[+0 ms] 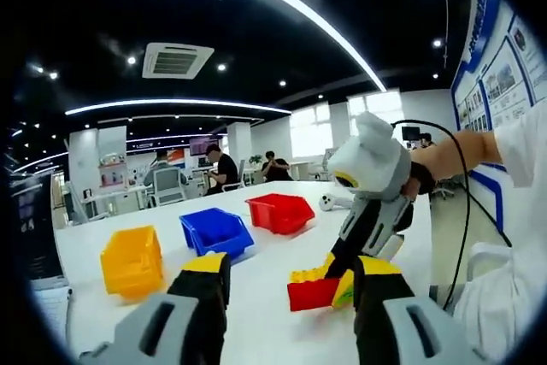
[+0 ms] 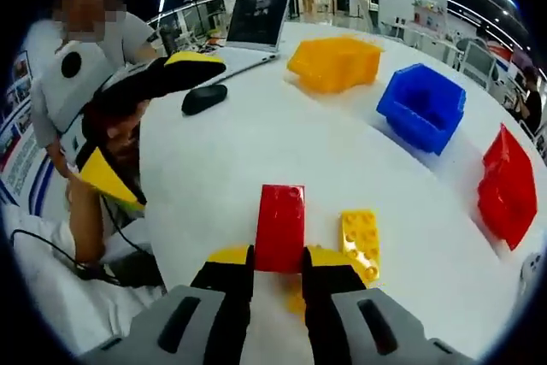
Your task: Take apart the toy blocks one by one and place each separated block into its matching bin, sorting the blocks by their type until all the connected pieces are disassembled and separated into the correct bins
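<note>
A red block (image 2: 280, 226) lies on the white table (image 2: 256, 143), and my right gripper (image 2: 278, 258) is shut on its near end. A yellow block (image 2: 361, 241) lies right beside it; I cannot tell whether the two are joined. In the left gripper view the red block (image 1: 312, 294) and the yellow block (image 1: 309, 273) sit between my wide-open left gripper's (image 1: 292, 262) jaws but further off, with the right gripper (image 1: 342, 267) coming down on them from the right. The left gripper (image 2: 152, 119) hangs open at the table's left edge, apart from the blocks.
Three bins stand in a row across the table: yellow (image 2: 335, 61), blue (image 2: 423, 104) and red (image 2: 506, 185). A laptop (image 2: 256, 19) and a black mouse (image 2: 203, 98) lie at the far side. A person's sleeve (image 1: 513, 211) is at the right.
</note>
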